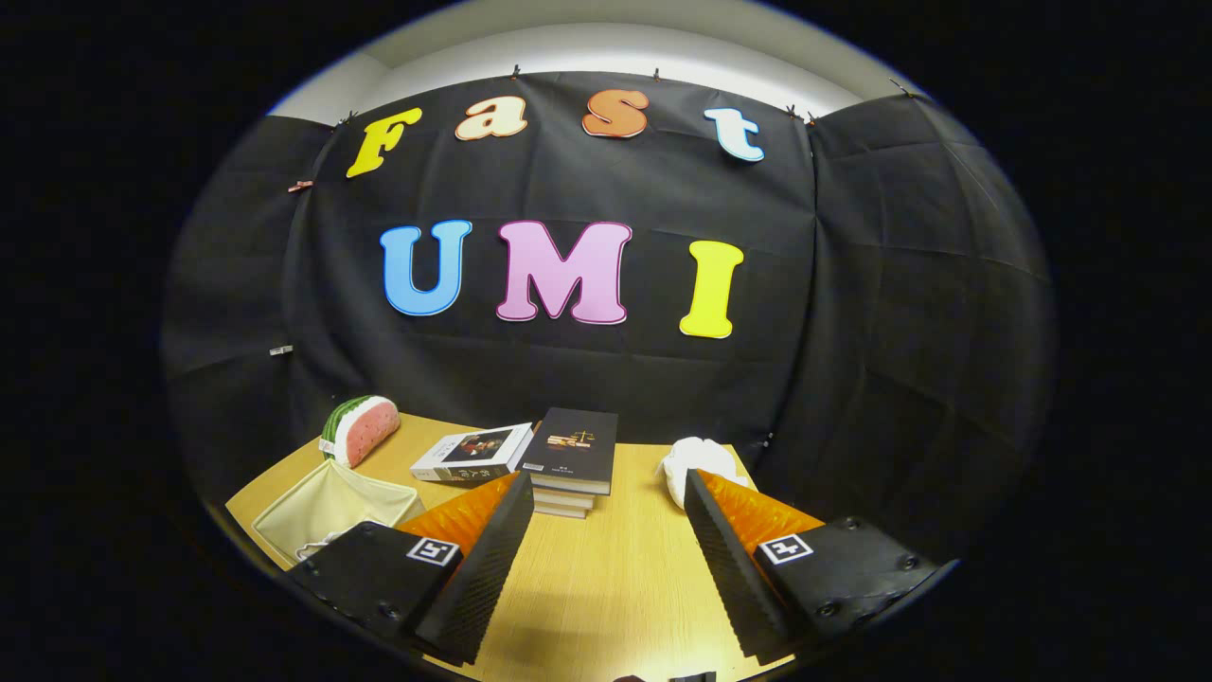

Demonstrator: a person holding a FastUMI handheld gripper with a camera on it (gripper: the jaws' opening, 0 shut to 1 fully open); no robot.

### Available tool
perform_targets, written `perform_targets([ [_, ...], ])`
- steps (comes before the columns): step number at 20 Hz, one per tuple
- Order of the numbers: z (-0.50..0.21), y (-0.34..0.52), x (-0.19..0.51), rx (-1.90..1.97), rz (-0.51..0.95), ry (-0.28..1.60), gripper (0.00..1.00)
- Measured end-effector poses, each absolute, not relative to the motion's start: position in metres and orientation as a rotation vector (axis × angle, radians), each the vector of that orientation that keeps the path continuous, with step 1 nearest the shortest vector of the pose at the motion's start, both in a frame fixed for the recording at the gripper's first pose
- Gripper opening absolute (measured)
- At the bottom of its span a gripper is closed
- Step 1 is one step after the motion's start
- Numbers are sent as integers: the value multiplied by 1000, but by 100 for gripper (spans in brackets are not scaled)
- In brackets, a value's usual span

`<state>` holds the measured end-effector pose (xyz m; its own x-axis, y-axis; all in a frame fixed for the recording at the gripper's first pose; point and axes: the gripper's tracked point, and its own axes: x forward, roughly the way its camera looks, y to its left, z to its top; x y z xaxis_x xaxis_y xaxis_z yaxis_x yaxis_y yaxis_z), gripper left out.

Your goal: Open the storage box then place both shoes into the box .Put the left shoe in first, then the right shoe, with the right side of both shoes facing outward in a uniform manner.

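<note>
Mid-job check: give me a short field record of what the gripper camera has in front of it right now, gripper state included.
gripper: open, fingers spread wide, nothing between them
surface: wooden table
just ahead of fingers: stack of books, dark cover on top
left of stack: white book, lying flat
far left corner: watermelon-slice toy
beside left finger: cream fabric storage box, flat-looking; open or closed cannot be told
beside right finger: white object, partly hidden, possibly a shoe

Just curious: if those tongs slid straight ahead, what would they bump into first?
Probably the book stack, which lies just beyond the open tongs on the table. The gap between the fingers holds nothing; depth is hard to judge.
</note>
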<state>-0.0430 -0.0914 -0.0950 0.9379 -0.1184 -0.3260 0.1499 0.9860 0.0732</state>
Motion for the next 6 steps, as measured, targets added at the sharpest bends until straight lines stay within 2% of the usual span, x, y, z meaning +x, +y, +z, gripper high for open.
perform_targets([
  [6, -93, -101, -45, 94, -145, 317, 98],
])
